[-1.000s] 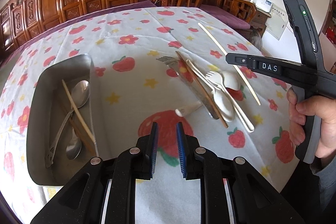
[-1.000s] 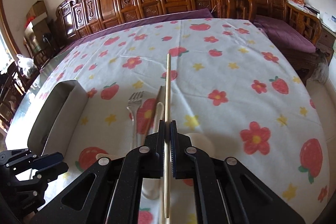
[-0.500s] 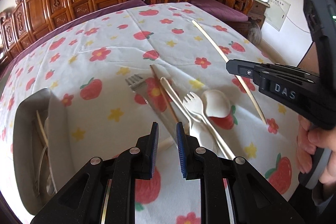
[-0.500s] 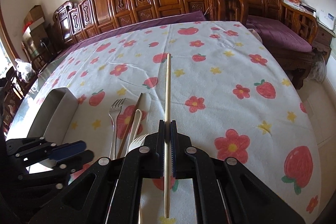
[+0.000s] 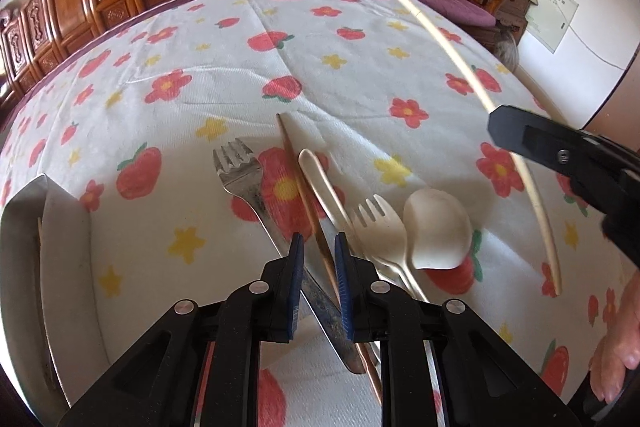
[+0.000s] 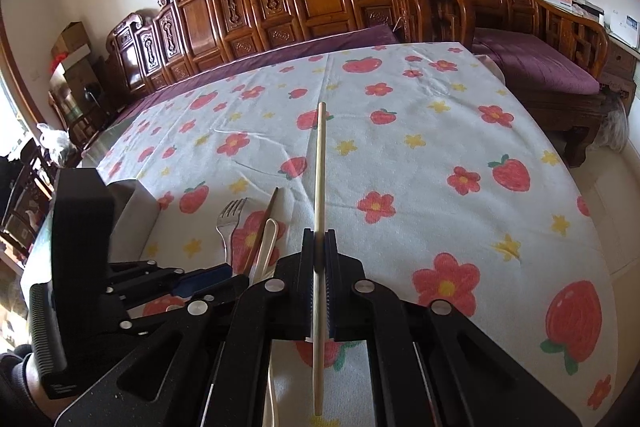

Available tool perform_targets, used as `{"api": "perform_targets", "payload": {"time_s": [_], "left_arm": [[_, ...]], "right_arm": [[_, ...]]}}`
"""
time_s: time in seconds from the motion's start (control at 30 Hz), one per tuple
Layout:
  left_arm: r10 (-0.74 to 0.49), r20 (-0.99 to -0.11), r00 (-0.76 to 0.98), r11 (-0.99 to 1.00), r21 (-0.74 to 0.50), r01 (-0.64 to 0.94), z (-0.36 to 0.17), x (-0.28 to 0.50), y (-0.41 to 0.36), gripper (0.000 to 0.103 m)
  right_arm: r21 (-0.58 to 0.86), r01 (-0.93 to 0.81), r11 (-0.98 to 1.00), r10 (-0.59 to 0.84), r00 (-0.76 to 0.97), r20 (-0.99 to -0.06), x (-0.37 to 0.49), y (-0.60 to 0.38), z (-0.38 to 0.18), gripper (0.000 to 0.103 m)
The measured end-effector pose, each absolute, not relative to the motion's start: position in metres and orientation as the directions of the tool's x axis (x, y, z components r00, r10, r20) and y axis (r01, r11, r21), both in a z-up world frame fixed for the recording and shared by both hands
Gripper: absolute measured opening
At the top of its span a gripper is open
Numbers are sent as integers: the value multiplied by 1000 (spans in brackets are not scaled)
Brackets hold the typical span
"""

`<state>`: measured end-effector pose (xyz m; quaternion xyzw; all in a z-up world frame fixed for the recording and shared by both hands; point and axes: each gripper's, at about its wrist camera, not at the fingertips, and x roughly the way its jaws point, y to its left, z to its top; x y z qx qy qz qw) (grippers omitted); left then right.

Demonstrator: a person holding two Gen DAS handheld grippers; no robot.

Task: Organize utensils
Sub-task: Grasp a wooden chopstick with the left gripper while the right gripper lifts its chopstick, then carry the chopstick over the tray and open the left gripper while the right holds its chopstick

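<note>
While the right gripper (image 6: 319,269) keeps its fingers clamped on a pale chopstick (image 6: 319,187) above the surface, left gripper (image 5: 319,259) is closing w/ a brown chopstick (image 5: 304,195) between its fingers, beside the metal fork (image 5: 240,173), not gripped yet.

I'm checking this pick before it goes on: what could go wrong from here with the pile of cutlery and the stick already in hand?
1. The left gripper has its jaws closing over the brown chopstick, which crosses the metal fork; it may pinch both or skid off.
2. The white fork and white spoon lie close beside it and could get nudged.
3. The right gripper holds a long pale chopstick that could swing into the left gripper.
</note>
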<state>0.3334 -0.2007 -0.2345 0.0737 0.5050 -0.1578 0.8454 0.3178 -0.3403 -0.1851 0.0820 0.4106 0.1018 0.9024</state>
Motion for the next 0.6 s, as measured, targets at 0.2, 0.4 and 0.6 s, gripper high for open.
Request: {"api": "perform_targets", "payload": {"time_s": [0.2,0.4,0.6], "left_arm": [[-165,-886,434,940,-9,340,-242,335,-204,8],[-173,-873,455,944,-15,330,-231,332,-198,4],[-178,-851,493,943,-5,333,-209,327,-191,4]], "right_arm": [[232,-119,966,253,641,-725,318,-339,-186,6],[225,-128,966,254,639,-726,318,-336,-186,6],[220,-148,964,263,642,-721,316,-328,-183,6]]}}
